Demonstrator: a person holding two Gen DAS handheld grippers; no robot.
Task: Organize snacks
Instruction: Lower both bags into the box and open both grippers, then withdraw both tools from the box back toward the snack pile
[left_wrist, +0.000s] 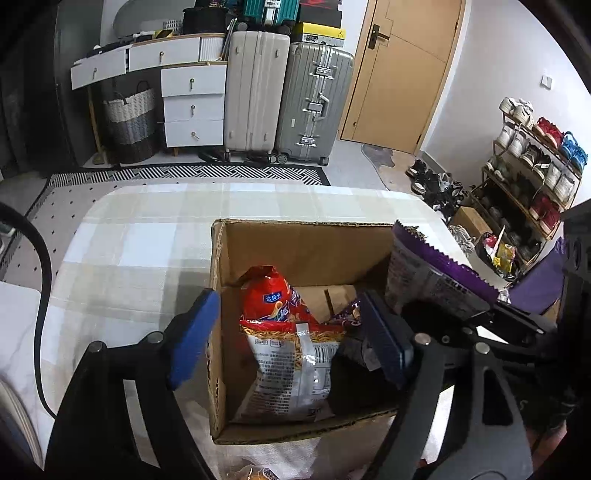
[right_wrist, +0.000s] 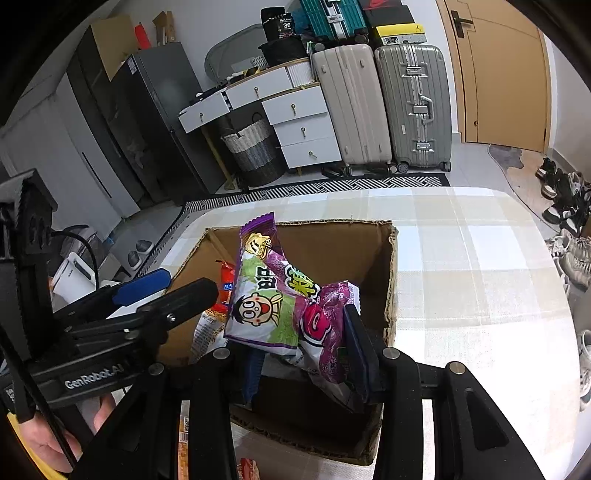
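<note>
An open cardboard box stands on the checked tablecloth and also shows in the right wrist view. Inside lies a red snack bag over a silver-backed noodle bag. My left gripper is open and empty, straddling the box's left wall above these bags. My right gripper is shut on a purple and green snack bag together with a purple bag, held above the box's right side. The purple bag's back shows in the left wrist view.
Table with checked cloth extends right of the box. Snack packets lie at the near edge. Suitcases, drawers, a basket, a door and a shoe rack stand beyond.
</note>
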